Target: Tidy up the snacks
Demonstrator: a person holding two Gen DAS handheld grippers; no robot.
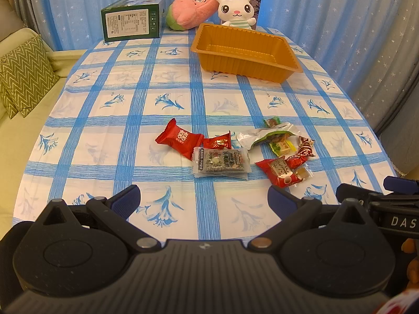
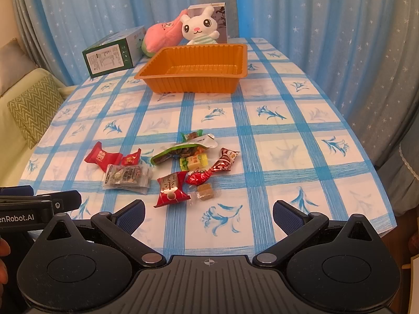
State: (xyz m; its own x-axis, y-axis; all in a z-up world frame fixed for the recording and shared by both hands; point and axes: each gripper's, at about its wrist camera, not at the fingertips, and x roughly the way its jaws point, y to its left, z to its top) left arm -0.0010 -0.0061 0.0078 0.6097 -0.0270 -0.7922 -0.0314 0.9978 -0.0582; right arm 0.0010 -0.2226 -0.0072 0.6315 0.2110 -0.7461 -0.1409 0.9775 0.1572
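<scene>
Several wrapped snacks lie in a loose pile mid-table: a red packet (image 1: 178,138) (image 2: 102,157), a clear pack (image 1: 220,162) (image 2: 127,175), a green-edged silver pouch (image 1: 267,134) (image 2: 183,148), a red rice-cracker pack (image 1: 279,170) (image 2: 171,188). An empty orange tray (image 1: 244,52) (image 2: 195,68) stands beyond them. My left gripper (image 1: 204,198) is open and empty, short of the pile. My right gripper (image 2: 209,213) is open and empty, near the table's front edge.
A green box (image 1: 133,18) (image 2: 114,52), a pink plush (image 1: 193,10) (image 2: 162,36) and a white rabbit plush (image 1: 235,9) (image 2: 200,27) stand at the table's far end. Blue curtains hang behind. A sofa with a green cushion (image 1: 23,78) is left.
</scene>
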